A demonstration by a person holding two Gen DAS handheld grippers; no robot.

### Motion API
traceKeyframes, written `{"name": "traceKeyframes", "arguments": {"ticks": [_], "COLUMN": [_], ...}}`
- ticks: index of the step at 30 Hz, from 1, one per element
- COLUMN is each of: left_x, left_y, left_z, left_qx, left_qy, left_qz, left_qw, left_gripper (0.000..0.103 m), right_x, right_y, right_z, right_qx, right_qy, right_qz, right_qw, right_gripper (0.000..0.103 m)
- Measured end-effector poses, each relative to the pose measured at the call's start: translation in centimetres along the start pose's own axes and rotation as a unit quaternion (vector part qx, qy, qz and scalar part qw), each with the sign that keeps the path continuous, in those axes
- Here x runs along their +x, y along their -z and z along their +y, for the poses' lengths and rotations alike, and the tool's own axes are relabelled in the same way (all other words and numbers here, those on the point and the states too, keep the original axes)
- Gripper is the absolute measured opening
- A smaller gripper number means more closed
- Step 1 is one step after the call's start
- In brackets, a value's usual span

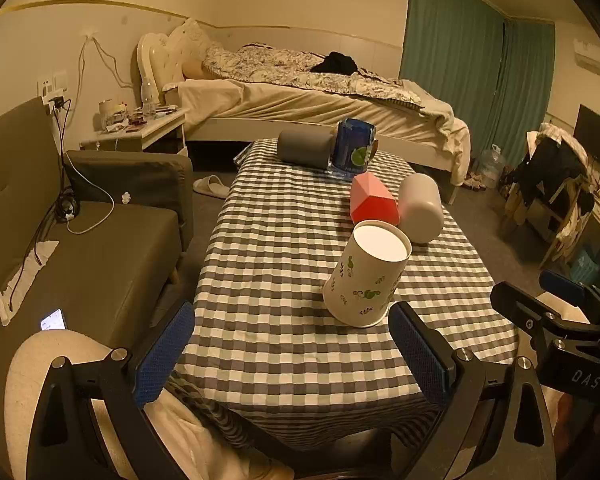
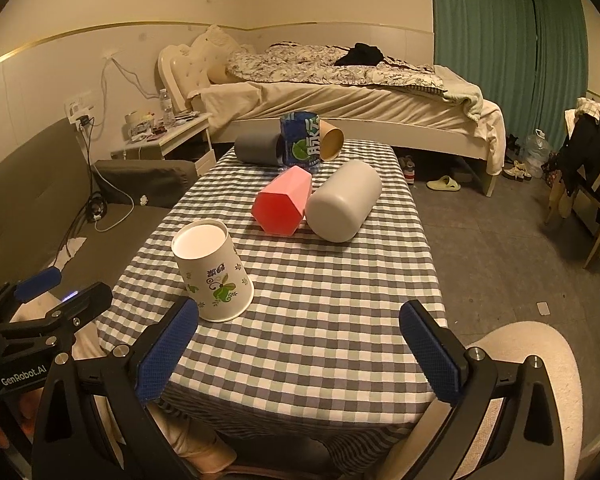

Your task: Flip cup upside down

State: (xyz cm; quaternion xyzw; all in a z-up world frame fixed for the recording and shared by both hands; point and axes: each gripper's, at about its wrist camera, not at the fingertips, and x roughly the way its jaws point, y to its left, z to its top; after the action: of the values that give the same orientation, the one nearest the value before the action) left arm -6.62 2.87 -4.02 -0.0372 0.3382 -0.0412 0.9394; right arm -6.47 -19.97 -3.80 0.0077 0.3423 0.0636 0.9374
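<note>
- The paper cup (image 1: 367, 274) stood upside down on the surface (image 1: 284, 344), with its wide mouth down on the checked cloth and its flat white bottom facing up.
- It was white with green leaves printed on its side (image 2: 214, 270).
- It sat near the front part of the surface, closer to us than the other cups.
- The left tool (image 1: 294, 354) was wide open and held nothing. Its two blue pads were far apart.
- The cup stood just beyond the left tool, close to its right pad (image 1: 418, 354). I could not tell if that pad touched the cup.
- The right tool (image 2: 298, 354) was wide open too, and it held nothing.
- In the right view, the cup was just beside the left blue pad (image 2: 168, 354) of the right tool.
- A pink cup (image 2: 282, 202) lay on its side behind the paper cup.
- A light grey cup (image 2: 342, 200) lay on its side just beside the pink one.
- Farther back, a dark grey cup (image 2: 258, 149) lay on its side next to a blue can (image 2: 302, 146) that stood up.
- A brown cup (image 2: 332, 140) lay tipped over on the other side of the can.
- A bed (image 2: 340, 92) stood behind the surface, a sofa (image 1: 100, 248) was on the left, and green curtains (image 2: 496, 36) hung on the right.
</note>
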Motion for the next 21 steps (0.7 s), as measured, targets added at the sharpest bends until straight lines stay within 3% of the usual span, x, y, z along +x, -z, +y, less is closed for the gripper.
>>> {"name": "traceKeyframes", "arguments": {"ticks": [21], "left_x": [-0.23], "left_y": [-0.02], "left_z": [-0.09], "left_qx": [0.003], "left_qy": [-0.005], "left_qz": [-0.007], "left_qw": [1.0], "left_gripper": [0.1], "right_x": [0.29], "right_y": [0.08], "right_z": [0.0], "right_qx": [0.0], "right_qy": [0.005], "right_qz": [0.004], "right_qw": [1.0], "right_gripper": [0.101]}}
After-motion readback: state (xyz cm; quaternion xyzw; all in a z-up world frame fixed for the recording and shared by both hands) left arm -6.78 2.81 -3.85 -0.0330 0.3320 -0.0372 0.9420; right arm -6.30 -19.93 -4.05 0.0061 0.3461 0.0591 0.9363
